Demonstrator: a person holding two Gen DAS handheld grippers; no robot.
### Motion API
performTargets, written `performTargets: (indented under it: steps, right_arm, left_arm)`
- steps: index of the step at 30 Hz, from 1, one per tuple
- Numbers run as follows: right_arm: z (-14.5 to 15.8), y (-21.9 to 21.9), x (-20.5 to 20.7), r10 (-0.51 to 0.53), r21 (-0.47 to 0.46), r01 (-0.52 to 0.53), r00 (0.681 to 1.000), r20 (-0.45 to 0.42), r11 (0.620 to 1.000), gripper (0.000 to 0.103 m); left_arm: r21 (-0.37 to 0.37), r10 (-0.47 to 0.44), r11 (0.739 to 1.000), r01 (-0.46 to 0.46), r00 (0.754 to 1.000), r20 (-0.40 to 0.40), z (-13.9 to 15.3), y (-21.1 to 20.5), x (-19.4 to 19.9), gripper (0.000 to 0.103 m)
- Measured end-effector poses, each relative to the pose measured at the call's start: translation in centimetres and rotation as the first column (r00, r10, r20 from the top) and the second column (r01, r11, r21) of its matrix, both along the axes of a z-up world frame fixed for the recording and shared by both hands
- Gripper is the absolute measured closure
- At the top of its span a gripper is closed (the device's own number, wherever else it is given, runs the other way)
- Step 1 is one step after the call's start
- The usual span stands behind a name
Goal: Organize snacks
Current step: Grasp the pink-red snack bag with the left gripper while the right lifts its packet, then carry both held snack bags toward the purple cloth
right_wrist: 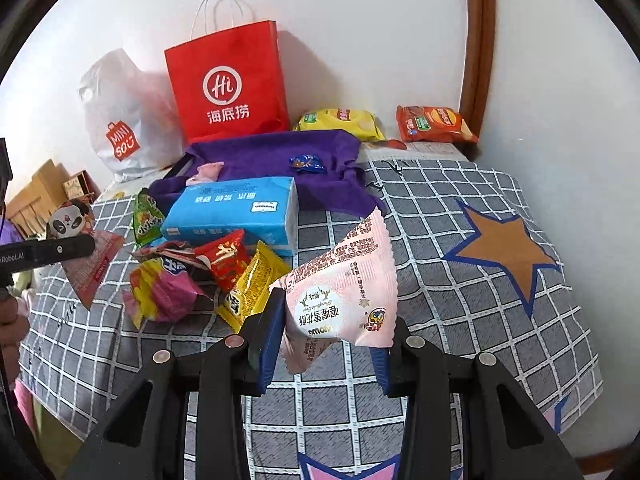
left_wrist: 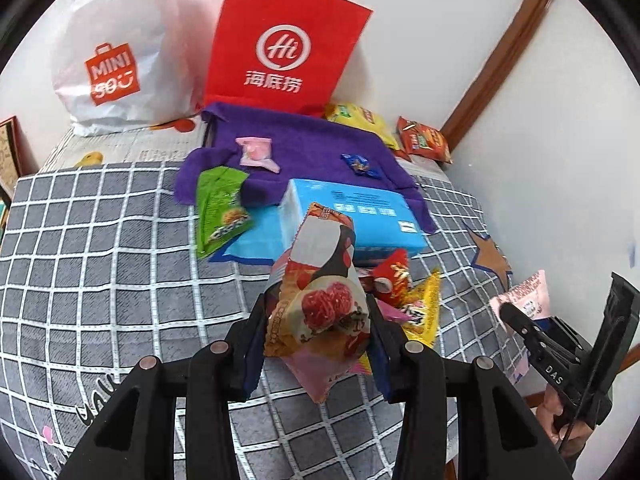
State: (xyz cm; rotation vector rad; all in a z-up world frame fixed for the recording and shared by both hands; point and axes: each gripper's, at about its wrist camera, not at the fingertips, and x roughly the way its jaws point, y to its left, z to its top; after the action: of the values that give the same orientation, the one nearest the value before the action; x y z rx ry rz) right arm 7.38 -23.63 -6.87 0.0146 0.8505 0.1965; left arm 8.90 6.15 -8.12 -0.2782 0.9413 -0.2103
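Left hand-held gripper (left_wrist: 318,332) clamped on crinkly panda-print snack packet (left_wrist: 320,280), right hand-held gripper (right_wrist: 328,324) on pale pink foil packet (right_wrist: 348,280). Light, slippery; better pinched mid-body, not seams.

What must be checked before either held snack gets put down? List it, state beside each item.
1. Left gripper shut on the panda snack packet: ok.
2. Right gripper shut on the pink snack packet: ok.
3. Both packets lifted off the checked sheet: ok.
4. Purple cloth has bare room: ok.
5. Red paper bag open at top: cannot tell.
6. Snack pile untangled from fingers: ok.
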Motion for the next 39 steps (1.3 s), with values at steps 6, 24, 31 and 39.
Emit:
performTargets:
  steps: [6,24,31,39]
  right_arm:
    - [0.7,0.1,0.6,0.049,0.012,-0.049,0.999,0.012,0.999,0.064]
    - [1.9,-1.5,4.0,0.225,0.006,-0.226,0.972,0.060,0.974,0.064]
    - [2.0,-1.9,4.4,0.188,0.002,-0.188,0.981,0.046,0.982,0.064]
    - [2.5,-0.1,4.7,0.094,0.016,-0.095,0.994,0.051,0.995,0.064]
  left_arm:
    - [-0.010,0.019,1.000,-0.019,1.000,0.012,0.5,-1.4,0.4,0.062]
    - [-0.010,0.090,0.996,-0.090,0.995,0.032,1.5,-5.8,2.9,0.062]
    - [-0.037,0.073,0.997,-0.072,0.997,0.031,1.2,-6.3,4.0,0.062]
    - [-0.019,-0.019,1.000,0.019,0.999,0.032,1.7,-5.9,5.4,0.062]
